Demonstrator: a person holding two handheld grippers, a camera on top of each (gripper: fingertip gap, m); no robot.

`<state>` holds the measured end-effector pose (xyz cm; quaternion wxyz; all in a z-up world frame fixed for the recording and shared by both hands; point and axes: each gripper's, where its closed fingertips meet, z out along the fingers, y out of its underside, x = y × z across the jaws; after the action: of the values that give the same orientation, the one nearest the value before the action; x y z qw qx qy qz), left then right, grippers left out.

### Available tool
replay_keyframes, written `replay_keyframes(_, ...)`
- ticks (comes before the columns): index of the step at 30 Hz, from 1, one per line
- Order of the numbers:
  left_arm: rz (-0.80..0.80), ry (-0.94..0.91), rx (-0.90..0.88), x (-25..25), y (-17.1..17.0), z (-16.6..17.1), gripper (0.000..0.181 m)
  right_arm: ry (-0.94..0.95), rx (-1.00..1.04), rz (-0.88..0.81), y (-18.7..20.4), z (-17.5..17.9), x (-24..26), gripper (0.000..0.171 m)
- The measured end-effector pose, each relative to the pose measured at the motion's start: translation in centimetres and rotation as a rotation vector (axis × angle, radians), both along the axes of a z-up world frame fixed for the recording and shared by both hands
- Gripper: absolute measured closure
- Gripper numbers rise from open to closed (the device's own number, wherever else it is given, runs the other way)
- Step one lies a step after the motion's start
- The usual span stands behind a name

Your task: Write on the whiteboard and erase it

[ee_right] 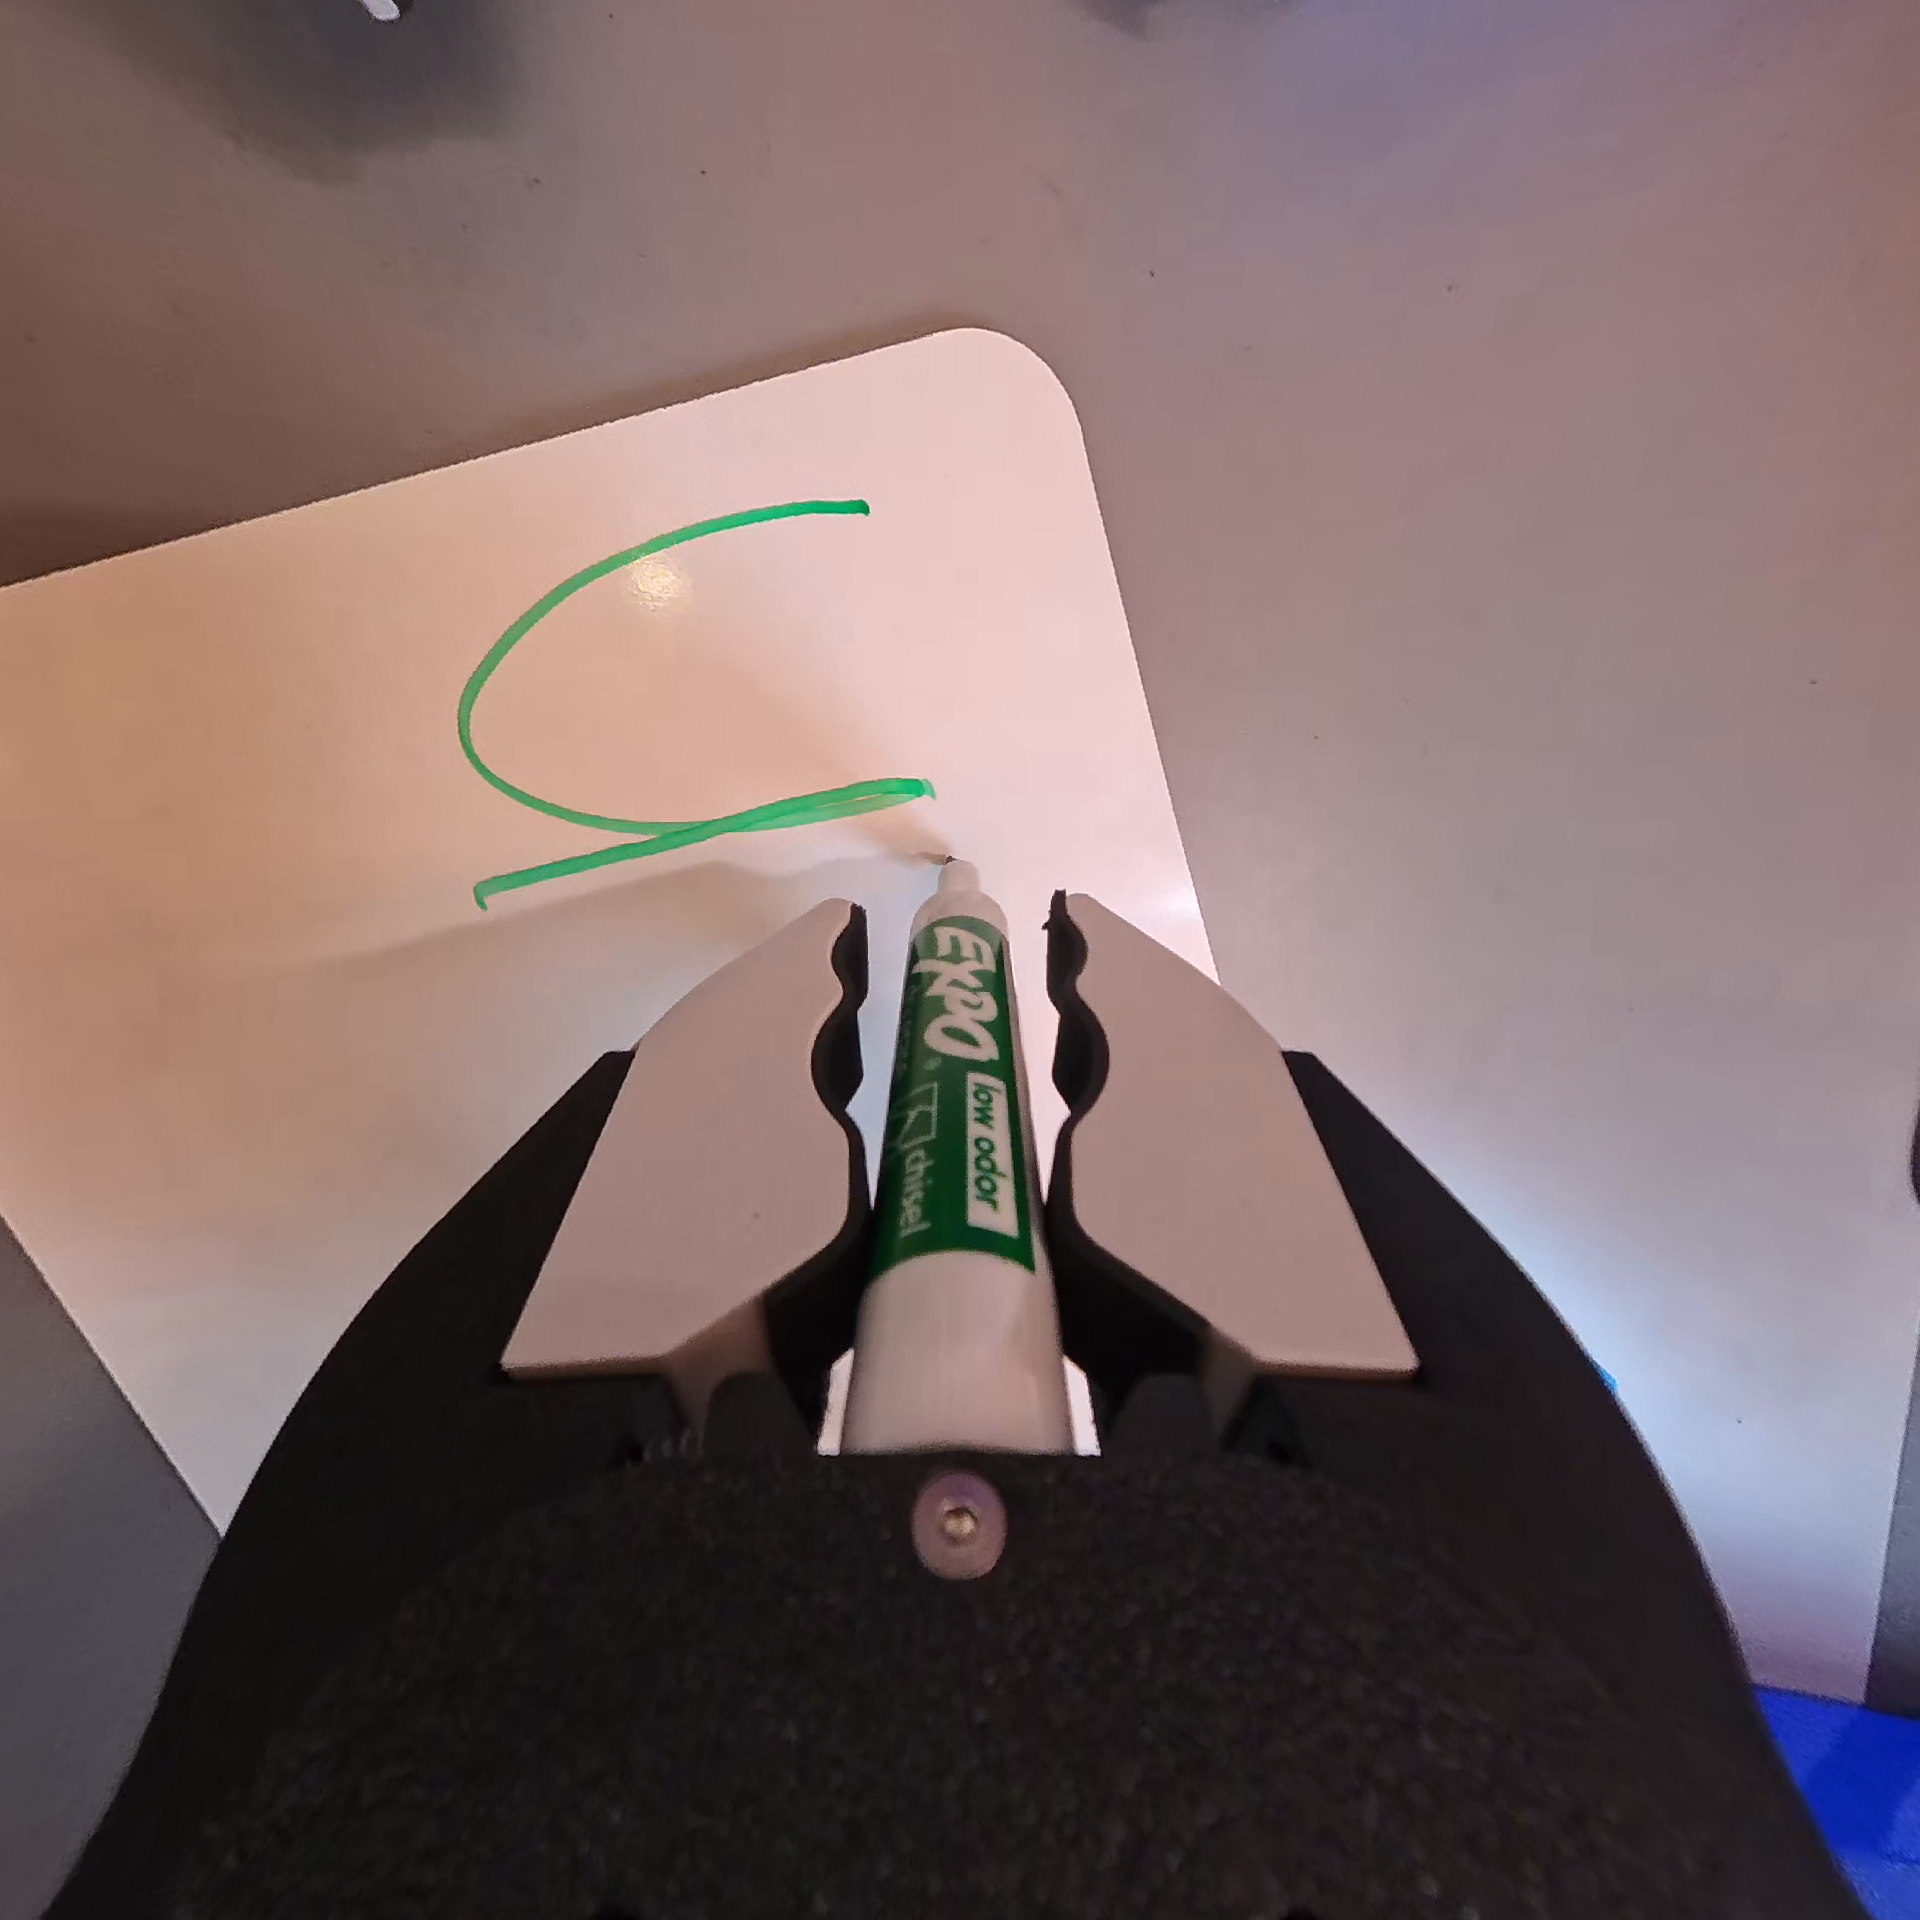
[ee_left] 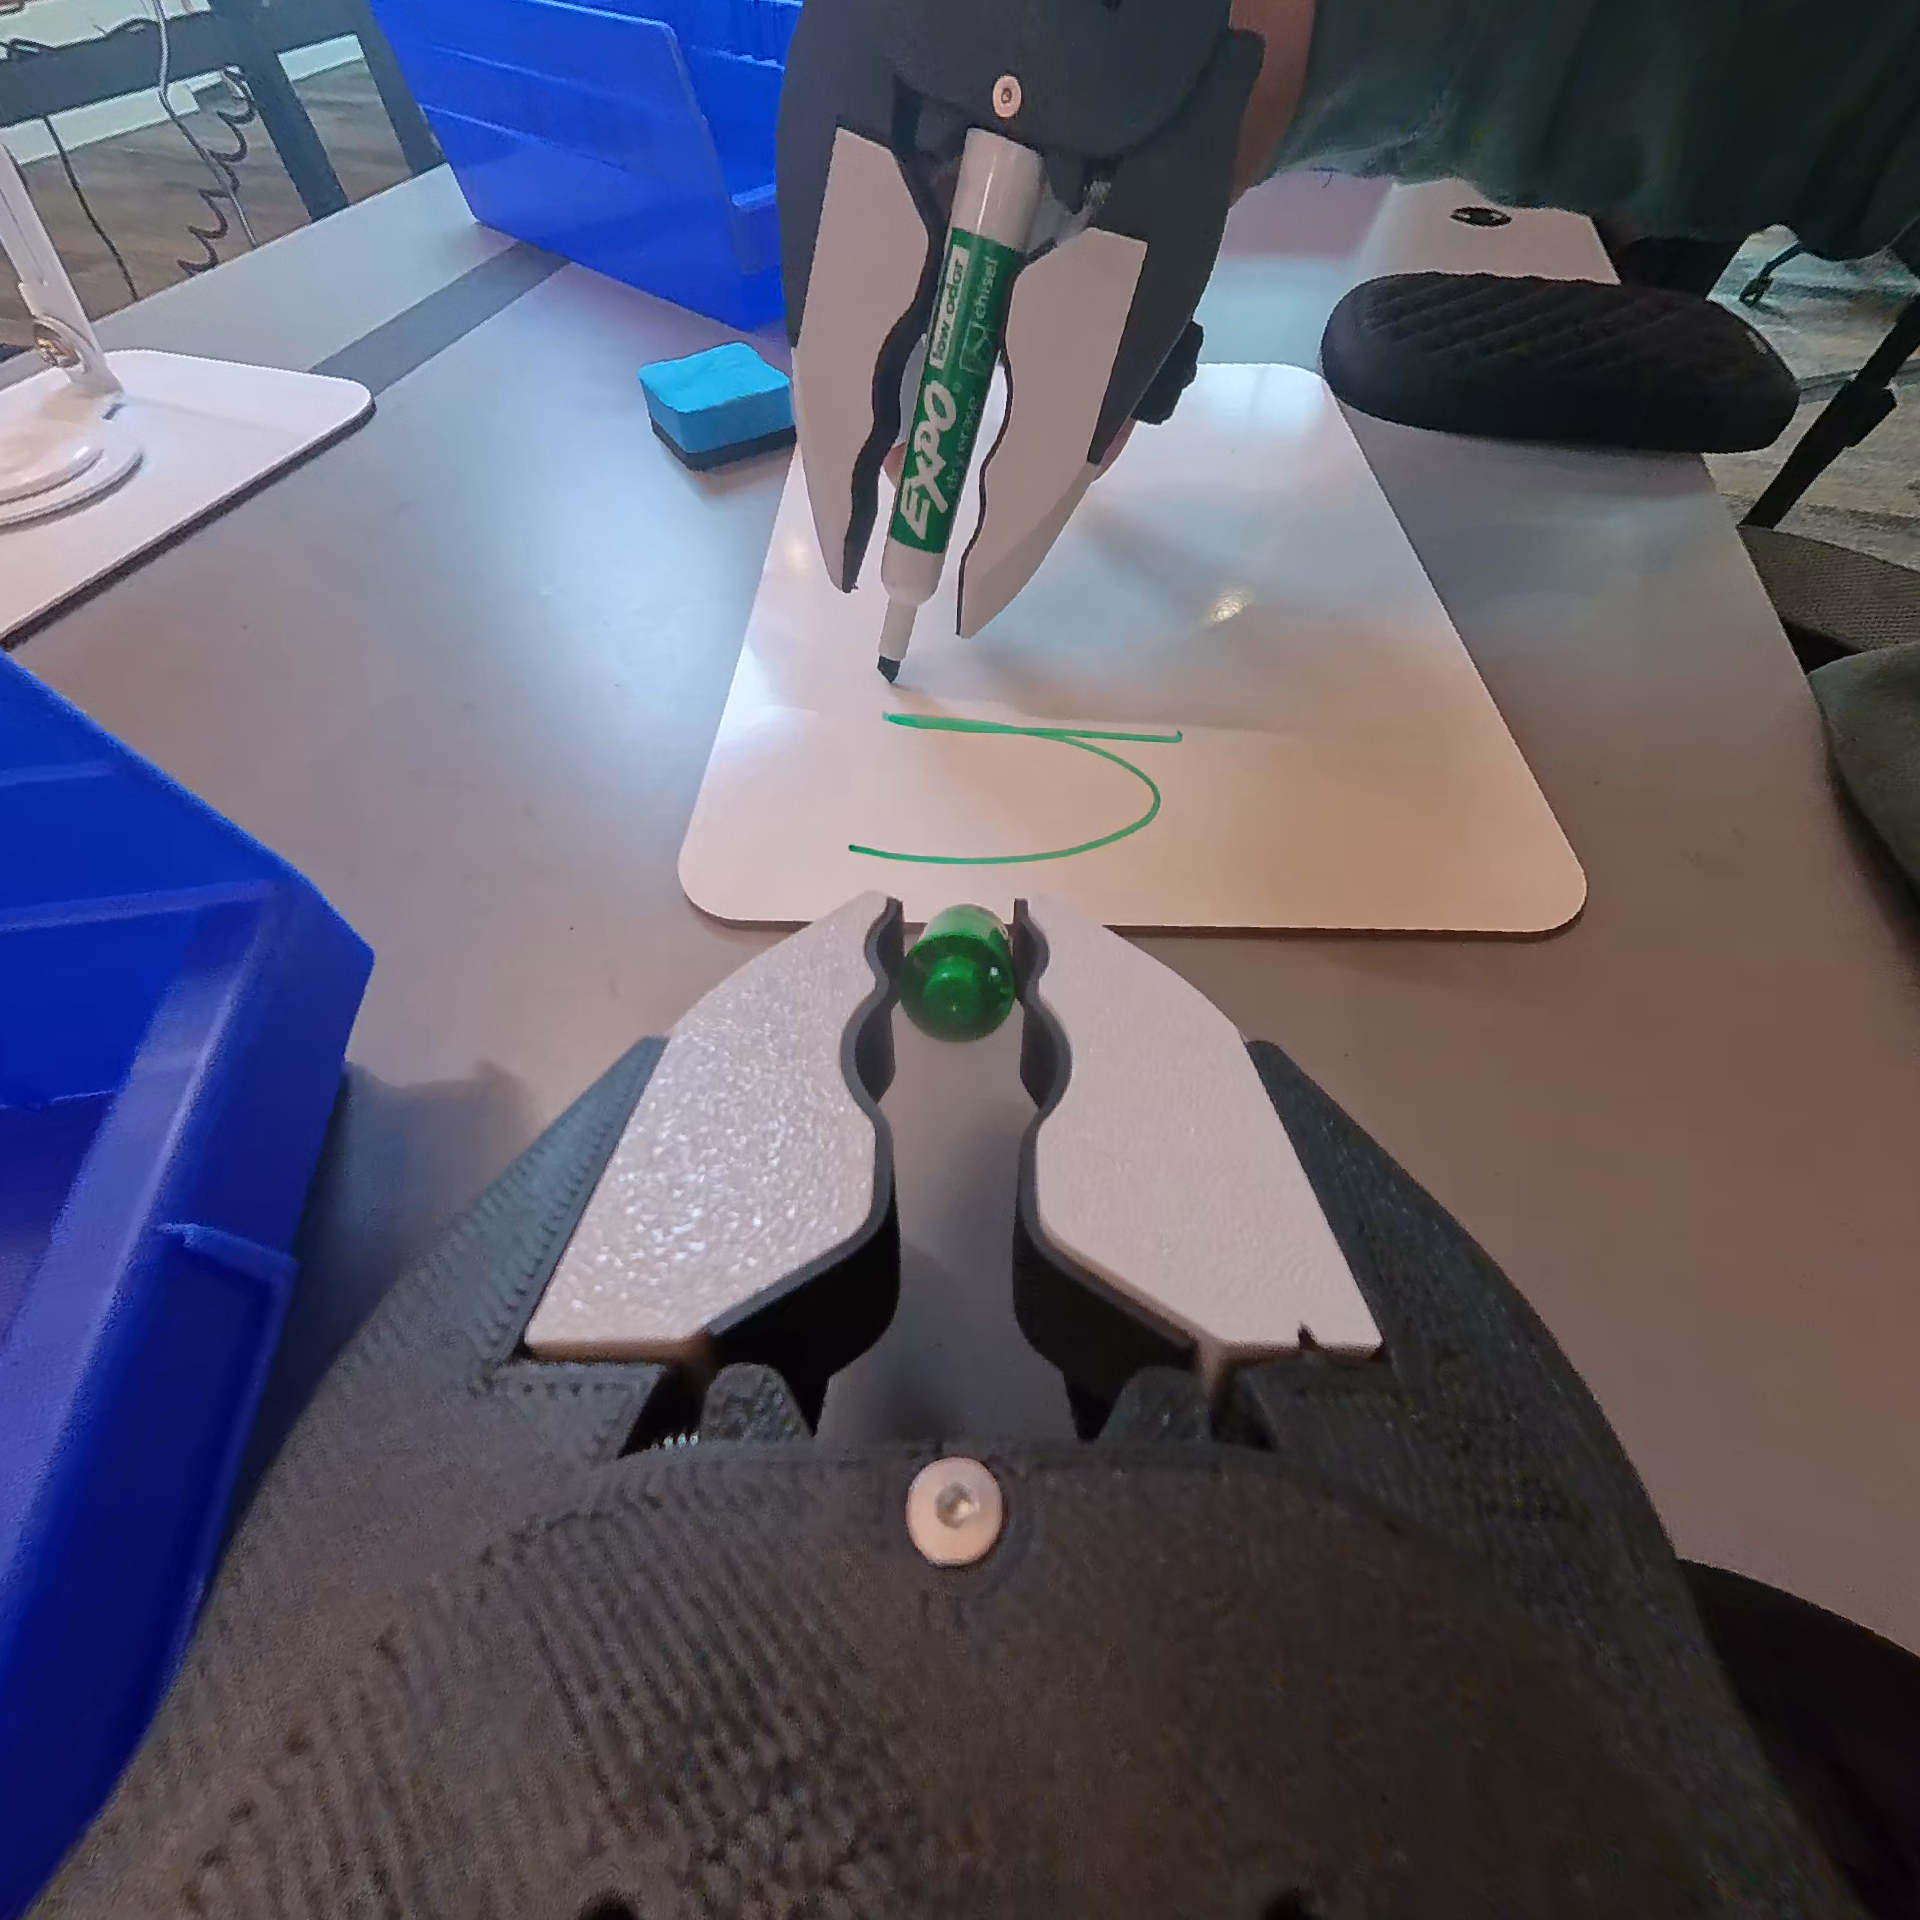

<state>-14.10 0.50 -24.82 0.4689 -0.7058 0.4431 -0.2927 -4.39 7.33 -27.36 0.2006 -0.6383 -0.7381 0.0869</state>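
Grey table bears whiteboard, blue eraser, apparently two blue bins.

My left gripper is clamped on the green cap, low over the grey table just short of the whiteboard. Across from me the right gripper grips the marker steeply, tip on the board just beyond the green line. The eraser sits beside the board, with a blue bin at my left.
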Motion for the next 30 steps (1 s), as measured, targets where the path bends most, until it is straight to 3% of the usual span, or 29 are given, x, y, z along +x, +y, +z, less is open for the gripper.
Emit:
replay_keyframes(13,-0.007,0.008,-0.005,0.1,-0.1,-0.2,0.161,-0.045,0.015,0.021,-0.2,-0.2,0.5,0.138)
replay_keyframes(25,-0.003,0.010,-0.013,0.0,0.1,-0.3,0.161,-0.177,-0.046,0.071,-6.8,-0.2,5.6,0.138)
replay_keyframes(30,-0.003,0.014,-0.011,0.1,0.1,-0.3,0.161,-0.190,-0.003,0.052,-5.5,-0.2,5.8,0.138)
